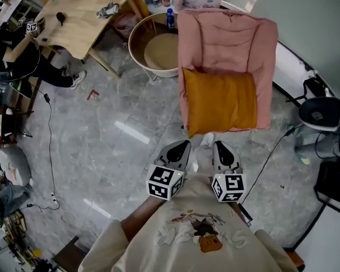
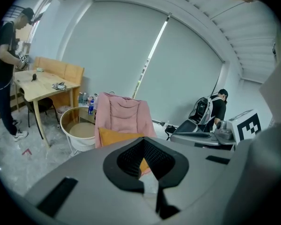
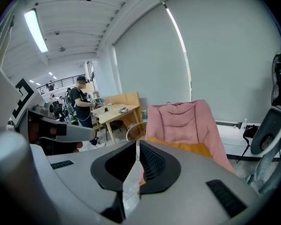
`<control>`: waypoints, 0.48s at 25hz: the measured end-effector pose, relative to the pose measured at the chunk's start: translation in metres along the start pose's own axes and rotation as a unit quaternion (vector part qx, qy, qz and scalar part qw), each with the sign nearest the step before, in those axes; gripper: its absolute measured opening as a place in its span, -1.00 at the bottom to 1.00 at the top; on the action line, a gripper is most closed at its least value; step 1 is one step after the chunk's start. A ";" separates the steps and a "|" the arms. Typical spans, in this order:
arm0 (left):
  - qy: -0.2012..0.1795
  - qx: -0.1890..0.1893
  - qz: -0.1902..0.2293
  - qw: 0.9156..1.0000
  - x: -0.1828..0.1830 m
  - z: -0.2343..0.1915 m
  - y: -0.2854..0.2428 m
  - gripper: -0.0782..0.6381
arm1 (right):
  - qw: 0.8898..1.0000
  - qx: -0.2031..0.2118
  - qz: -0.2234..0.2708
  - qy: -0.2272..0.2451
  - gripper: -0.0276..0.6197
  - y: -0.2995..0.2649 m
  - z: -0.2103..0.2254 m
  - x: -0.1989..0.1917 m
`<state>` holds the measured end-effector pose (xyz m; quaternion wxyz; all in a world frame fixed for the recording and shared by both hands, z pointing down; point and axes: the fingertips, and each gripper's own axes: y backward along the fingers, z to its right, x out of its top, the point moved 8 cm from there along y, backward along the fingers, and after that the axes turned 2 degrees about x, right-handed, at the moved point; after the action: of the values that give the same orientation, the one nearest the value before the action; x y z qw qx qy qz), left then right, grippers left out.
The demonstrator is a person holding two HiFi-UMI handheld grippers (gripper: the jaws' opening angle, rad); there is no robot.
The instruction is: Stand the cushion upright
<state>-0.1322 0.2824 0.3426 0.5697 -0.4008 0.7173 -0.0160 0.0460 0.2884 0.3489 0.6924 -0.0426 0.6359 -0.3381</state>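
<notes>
Two items. Left gripper (image 1: 183, 145) and right gripper (image 1: 218, 145): jaws closed, empty, likely because nothing was within reach. Orange cushion (image 1: 220, 102): lay flat on pink chair (image 1: 226, 38) seat, ahead of both jaws, untouched.

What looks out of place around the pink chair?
The orange cushion lies flat on the seat of the pink chair instead of standing against the backrest. Nothing else there looks spilled, damaged or askew.
</notes>
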 end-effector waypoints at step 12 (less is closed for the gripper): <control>0.012 0.045 -0.009 0.999 0.041 0.016 -0.085 -0.77 | 0.998 0.060 -0.015 0.018 -0.79 -0.050 0.088 0.047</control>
<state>-0.0725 0.2076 0.3443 0.5780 -0.3814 0.7191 -0.0585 0.1033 0.1925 0.3499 0.6774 -0.0041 0.6257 -0.3868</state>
